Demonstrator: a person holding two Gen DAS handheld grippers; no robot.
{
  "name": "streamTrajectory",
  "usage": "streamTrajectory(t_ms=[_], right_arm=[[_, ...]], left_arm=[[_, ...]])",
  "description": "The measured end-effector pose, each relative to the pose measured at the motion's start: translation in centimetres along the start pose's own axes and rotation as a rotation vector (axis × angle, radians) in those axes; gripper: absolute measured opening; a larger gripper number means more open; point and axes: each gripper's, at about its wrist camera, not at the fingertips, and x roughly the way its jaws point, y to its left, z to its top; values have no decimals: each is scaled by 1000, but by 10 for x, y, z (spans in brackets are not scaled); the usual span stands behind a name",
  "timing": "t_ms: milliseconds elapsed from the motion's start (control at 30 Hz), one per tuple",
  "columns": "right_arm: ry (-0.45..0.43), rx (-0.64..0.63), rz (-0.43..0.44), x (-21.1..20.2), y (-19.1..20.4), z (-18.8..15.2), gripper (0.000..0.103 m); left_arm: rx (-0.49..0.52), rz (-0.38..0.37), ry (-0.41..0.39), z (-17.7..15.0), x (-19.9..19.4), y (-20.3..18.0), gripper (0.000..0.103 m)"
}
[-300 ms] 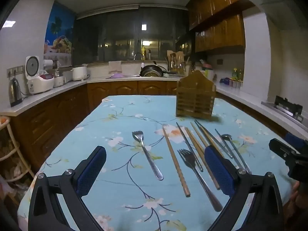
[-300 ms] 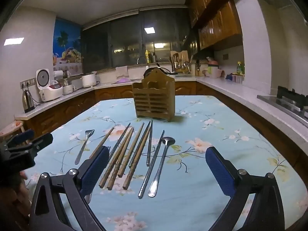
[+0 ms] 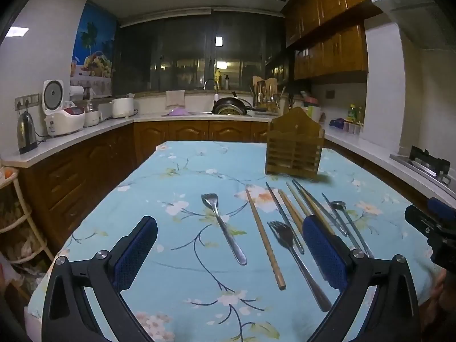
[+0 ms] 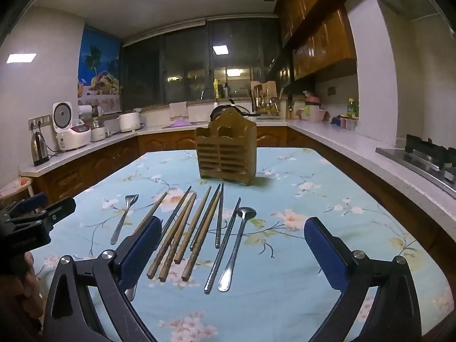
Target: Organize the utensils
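A wooden utensil holder [image 3: 294,149] [image 4: 226,152] stands upright at the far middle of the table. In front of it lie a flat-headed metal spoon [image 3: 223,228] [image 4: 124,218], a fork [image 3: 296,259], several wooden chopsticks [image 3: 265,238] [image 4: 176,235], metal chopsticks [image 4: 219,216] and a round spoon [image 4: 236,249] [image 3: 339,208]. My left gripper [image 3: 229,253] is open and empty above the near table, over the flat spoon and fork. My right gripper [image 4: 232,252] is open and empty over the chopsticks and round spoon.
The table has a blue floral cloth [image 3: 182,171] [image 4: 327,188]. Counters run around the room with a kettle [image 3: 26,132], a rice cooker [image 3: 61,112], a sink and pan [image 3: 229,108], and a gas stove [image 4: 427,156] at right. The other gripper [image 3: 433,228] [image 4: 31,222] shows at each view's edge.
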Motion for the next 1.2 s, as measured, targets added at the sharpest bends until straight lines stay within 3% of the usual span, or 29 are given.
streamTrajectory(t_ms=[1200], right_arm=[[-2,40,29,8,-5,4,101]], left_arm=[[3,-10,3,1,-7,2,102]])
